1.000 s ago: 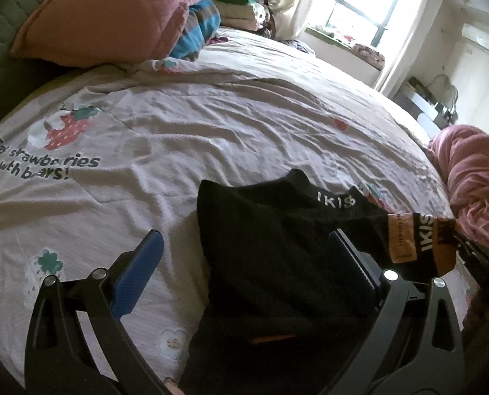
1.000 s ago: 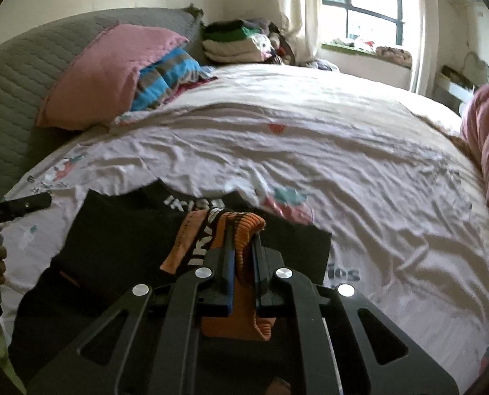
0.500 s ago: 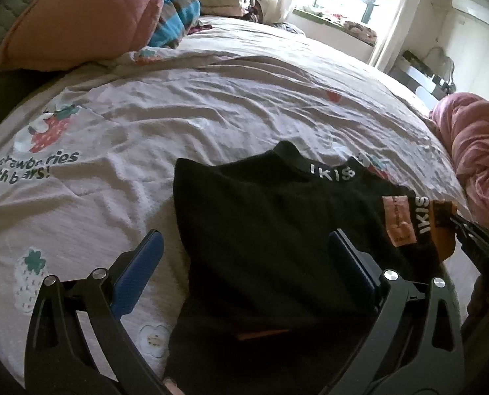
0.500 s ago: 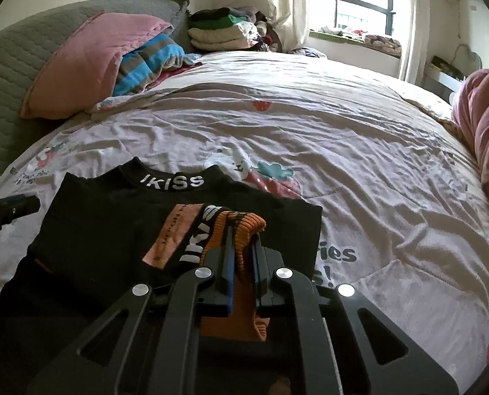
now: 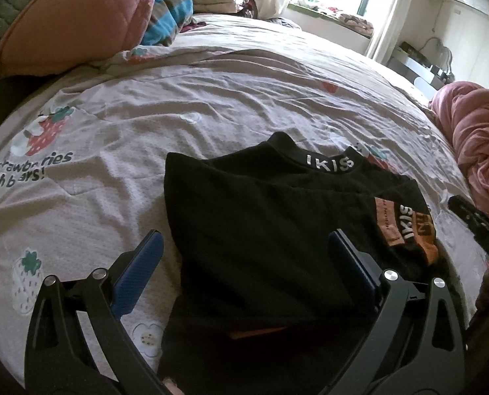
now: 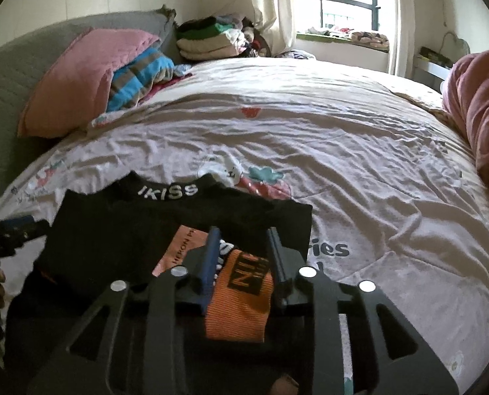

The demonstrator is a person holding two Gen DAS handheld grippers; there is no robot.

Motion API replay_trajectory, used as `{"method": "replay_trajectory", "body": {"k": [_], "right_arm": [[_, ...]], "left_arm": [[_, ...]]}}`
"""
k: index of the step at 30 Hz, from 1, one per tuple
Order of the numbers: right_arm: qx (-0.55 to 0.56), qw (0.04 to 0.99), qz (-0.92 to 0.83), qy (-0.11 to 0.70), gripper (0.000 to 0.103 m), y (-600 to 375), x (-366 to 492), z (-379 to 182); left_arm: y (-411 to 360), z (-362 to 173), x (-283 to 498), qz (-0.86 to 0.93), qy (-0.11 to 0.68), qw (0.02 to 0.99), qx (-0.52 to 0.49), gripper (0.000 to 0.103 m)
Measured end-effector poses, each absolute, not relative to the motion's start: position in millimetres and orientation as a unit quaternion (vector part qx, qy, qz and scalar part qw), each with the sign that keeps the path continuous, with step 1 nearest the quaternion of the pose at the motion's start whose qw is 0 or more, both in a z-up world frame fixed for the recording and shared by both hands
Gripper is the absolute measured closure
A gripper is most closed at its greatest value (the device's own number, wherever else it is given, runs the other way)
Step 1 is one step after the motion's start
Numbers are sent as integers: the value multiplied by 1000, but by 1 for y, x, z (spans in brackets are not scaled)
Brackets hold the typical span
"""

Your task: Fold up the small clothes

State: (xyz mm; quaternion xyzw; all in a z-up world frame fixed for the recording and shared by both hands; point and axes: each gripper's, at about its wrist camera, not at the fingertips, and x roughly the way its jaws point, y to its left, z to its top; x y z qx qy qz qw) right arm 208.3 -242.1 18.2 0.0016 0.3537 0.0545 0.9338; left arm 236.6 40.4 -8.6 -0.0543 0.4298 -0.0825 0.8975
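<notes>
A black top (image 5: 261, 223) with an "IKISS" collar (image 5: 330, 164) lies flat on the bed. Its sleeve is folded across the body, so the orange cuff (image 6: 241, 296) rests on the black cloth. My right gripper (image 6: 244, 242) stands over that cuff with its jaws opening. The cuff lies between the fingers, which no longer pinch it. My left gripper (image 5: 244, 240) hovers wide open above the top's near left part with nothing in it. Each gripper shows at the edge of the other's view: the right gripper (image 5: 468, 214) and the left gripper (image 6: 11, 227).
The bed sheet (image 5: 145, 105) is pale with strawberry prints. A pink pillow (image 5: 76, 16) and a striped blanket (image 5: 168, 19) lie at the headboard, with folded clothes (image 6: 208, 41) behind them. A pink duvet (image 5: 478, 138) is heaped at the right edge.
The right gripper's jaws have parted off the orange cuff, which now lies on the black top. The left gripper has dropped a little closer to the garment, still open.
</notes>
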Motion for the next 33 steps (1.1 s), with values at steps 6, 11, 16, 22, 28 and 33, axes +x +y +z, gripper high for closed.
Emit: {"method": "replay_trajectory", "body": {"k": [6,11,16,22,28,33], "right_arm": [[-2,921,101,376,67,-220,207,14],[-12,905,132,405,65,-196,208,-3],[-21,893,130,430,62,-188,208,-21],[-22,879,85,469,59,-202,211,-44],[-4,882,75,465,57,-208,207,-49],[6,891,73,448,47,-206,199,-42]], "left_arm": [[27,-19,235,-94,444,890,-33,22],[7,-38,231,-110,470,876,14,37],[4,-56,229,-105,489,865,32,37],[6,-61,228,-105,490,865,31,36],[9,-61,229,-113,492,863,21,35],[9,-60,229,-111,492,863,24,35]]}}
